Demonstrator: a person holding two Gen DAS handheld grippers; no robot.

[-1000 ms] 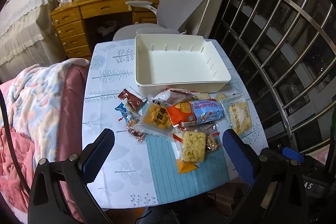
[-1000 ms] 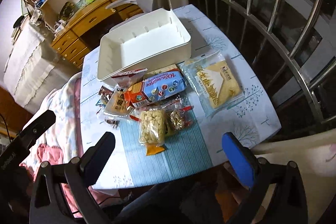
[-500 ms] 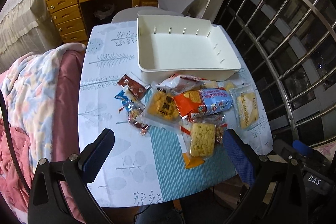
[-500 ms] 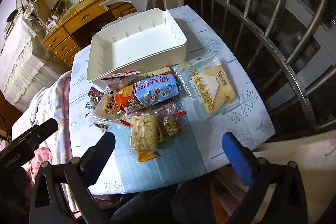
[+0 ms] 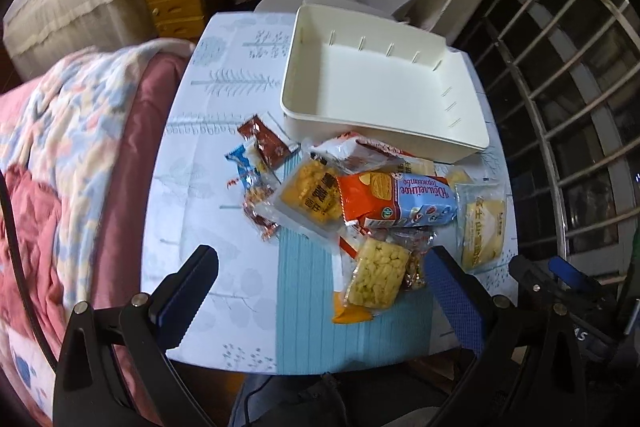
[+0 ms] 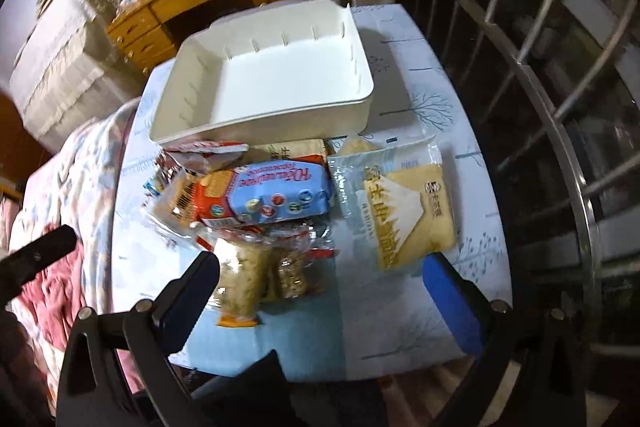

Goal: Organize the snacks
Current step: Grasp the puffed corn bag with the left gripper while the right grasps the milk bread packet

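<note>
Several snack packets are heaped on the table (image 5: 248, 315), pressed against the near wall of a white bin (image 5: 384, 87) whose inside holds nothing. In the left wrist view, an orange-and-blue biscuit pack (image 5: 396, 201) lies across the middle of the heap, with a clear packet of yellow crackers (image 5: 310, 197) tucked partly under its left end. A dark red sachet (image 5: 264, 143) and a small blue wrapper (image 5: 242, 157) are seen at the left edge of the pile. Nearest the camera, a bag of pale puffed pieces (image 5: 376, 275) rests on the teal stripe of the tablecloth. At the right edge of the heap, a flat cream-coloured pastry packet (image 6: 400, 203) with a mountain print lies alone on the cloth — just beside the biscuit pack.

Both grippers are held above the near edge of the table with nothing between their fingers. The left gripper (image 5: 320, 291) is spread wide, and the right gripper (image 6: 320, 291) is likewise fully released — its blue-padded finger is seen just over the near corner of the pastry packet. A flowered blanket (image 5: 52, 155) is draped along the table's left side.
</note>
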